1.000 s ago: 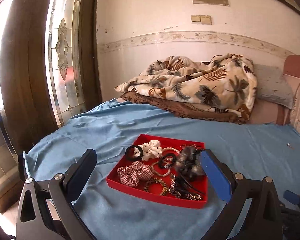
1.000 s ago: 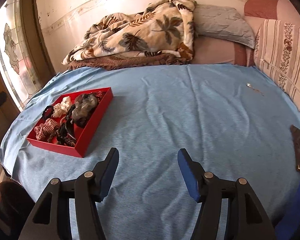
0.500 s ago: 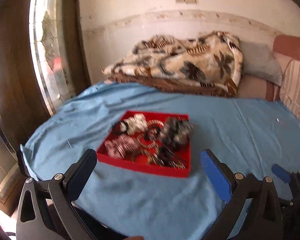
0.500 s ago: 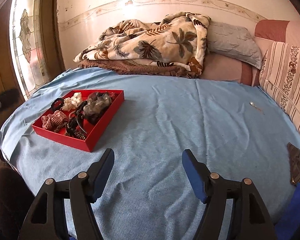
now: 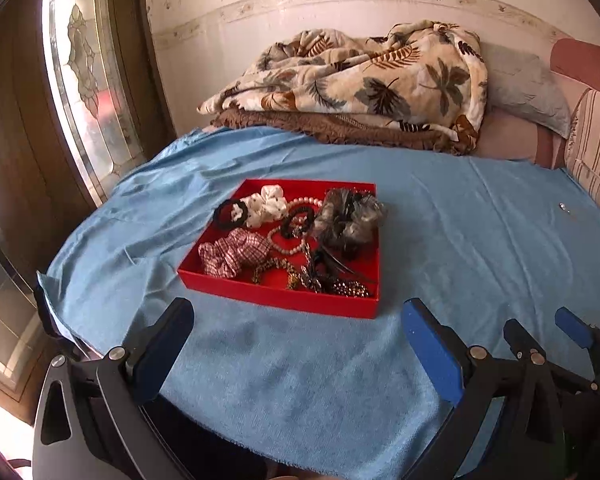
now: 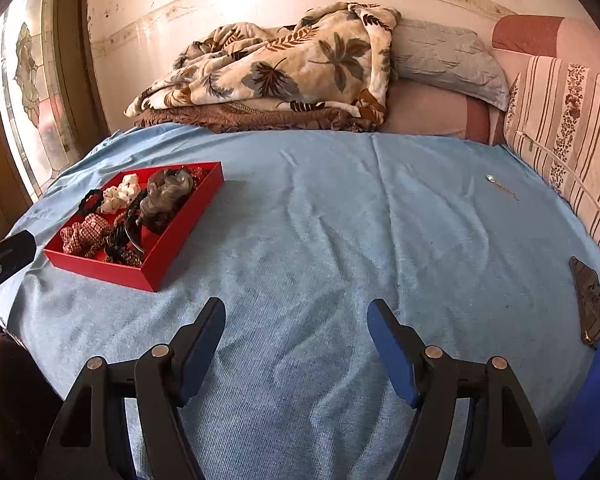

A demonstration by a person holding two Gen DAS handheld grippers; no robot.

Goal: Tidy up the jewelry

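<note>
Both my grippers, left and right, gape empty; the red tray's tangled jewelry could lift out in one clump.

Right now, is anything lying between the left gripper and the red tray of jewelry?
Nothing visible. Only bare blue bedspread lies between the open left gripper and the near wall of the red tray.

I can read no text, label, brand, number or sign anywhere here. The red tray on the blue bedspread bears no lettering, and the dark flat object at my far right shows nothing legible.
</note>
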